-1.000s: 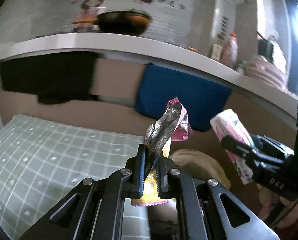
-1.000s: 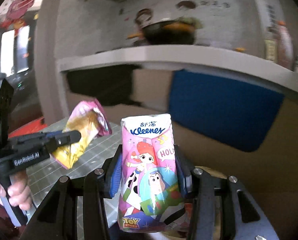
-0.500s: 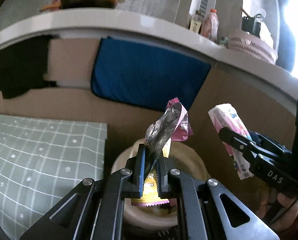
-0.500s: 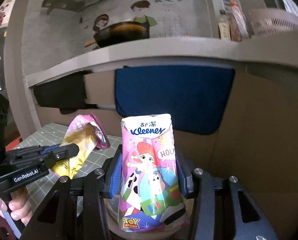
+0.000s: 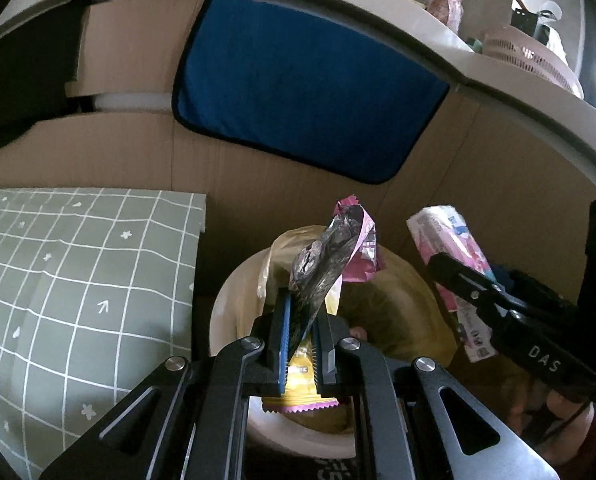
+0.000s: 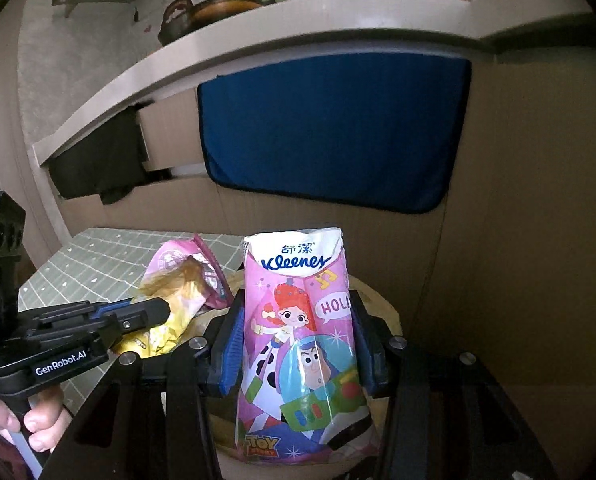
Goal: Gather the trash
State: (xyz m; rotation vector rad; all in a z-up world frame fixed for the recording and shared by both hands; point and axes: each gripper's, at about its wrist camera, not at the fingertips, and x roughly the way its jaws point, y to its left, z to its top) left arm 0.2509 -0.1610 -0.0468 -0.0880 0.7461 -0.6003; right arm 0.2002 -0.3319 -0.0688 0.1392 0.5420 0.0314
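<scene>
We see a crumpled pink-and-yellow foil snack wrapper [image 5: 329, 264] pinched between the blue-padded fingers of the left gripper [image 5: 299, 344], whose jaws stand narrow and clamped on it; its silvery inner face twists upward above the fingertips and its yellow lower end hangs below them. It hangs directly above the mouth of a round cream-coloured trash bin [image 5: 226, 320] lined with a yellowish plastic bag [image 5: 401, 304]. Beside it, to the right, we find a pink Kleenex tissue pack printed with Toy Story characters [image 6: 301, 344] held upright in the right gripper [image 6: 298, 344], the jaws set about halfway and pressing both sides of the pack, also above the bin's rim [image 6: 381, 304]. The two pieces of trash are near each other but apart. The bin stands just off the right edge of a green mat with a white grid [image 5: 78, 280]. Behind it rises a brown cardboard wall [image 5: 477, 184], on which hangs a dark blue cloth [image 5: 305, 92], under a pale counter edge [image 5: 517, 92].
</scene>
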